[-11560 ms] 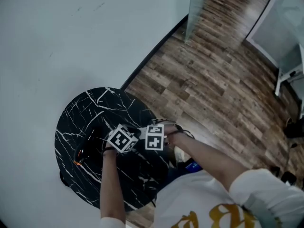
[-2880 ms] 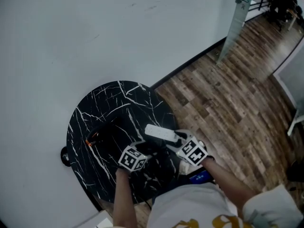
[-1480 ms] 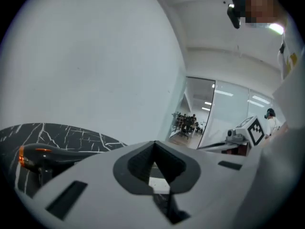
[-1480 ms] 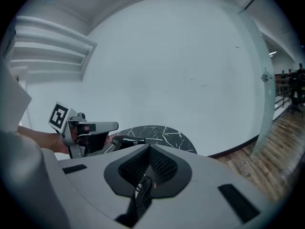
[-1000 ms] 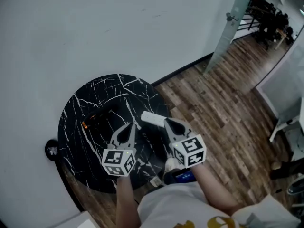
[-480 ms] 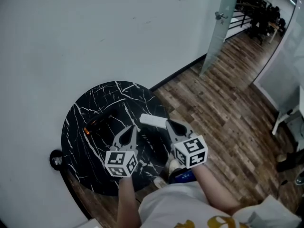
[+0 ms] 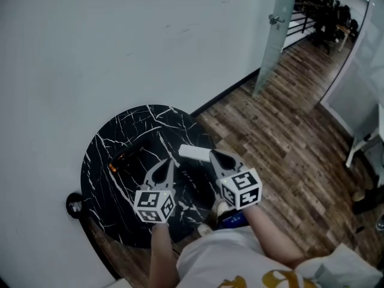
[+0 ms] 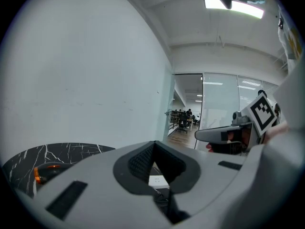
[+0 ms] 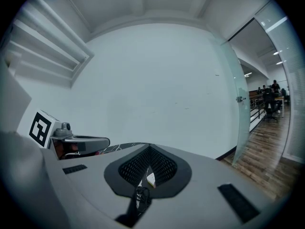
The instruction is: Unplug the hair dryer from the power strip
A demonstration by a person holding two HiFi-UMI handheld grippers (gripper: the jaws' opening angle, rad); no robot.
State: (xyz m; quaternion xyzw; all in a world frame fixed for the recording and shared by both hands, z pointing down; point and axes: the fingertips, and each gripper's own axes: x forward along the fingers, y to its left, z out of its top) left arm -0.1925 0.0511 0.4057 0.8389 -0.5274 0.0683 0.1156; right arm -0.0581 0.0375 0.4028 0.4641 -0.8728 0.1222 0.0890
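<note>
Head view, bottom edge: person's white shirt, with both forearms reaching out over a round black marble tabletop.

Left tongs carry a marker cube at the wrist end. The jaws are pressed together with nothing between them, which the left gripper view confirms. The right tongs have their own cube, and their jaws are also pressed together and empty. Both tongs sit side by side above the near half of the tabletop, apart from each other, tips pointing away from the person.

The white power strip lies flat on the tabletop just past the tips, between the two tongs and nearer the right one. A sliver of it shows through the notch behind the left jaws. Neither of the tongs touches it.

The hair dryer is the dark shape with an orange spot, left of the strip and beyond the left tongs. Its outline is hard to make out against the black top. Whether its plug is in the strip I cannot tell.

Behind the tabletop is a plain pale wall. To the right are a wood plank floor and a glass door.
</note>
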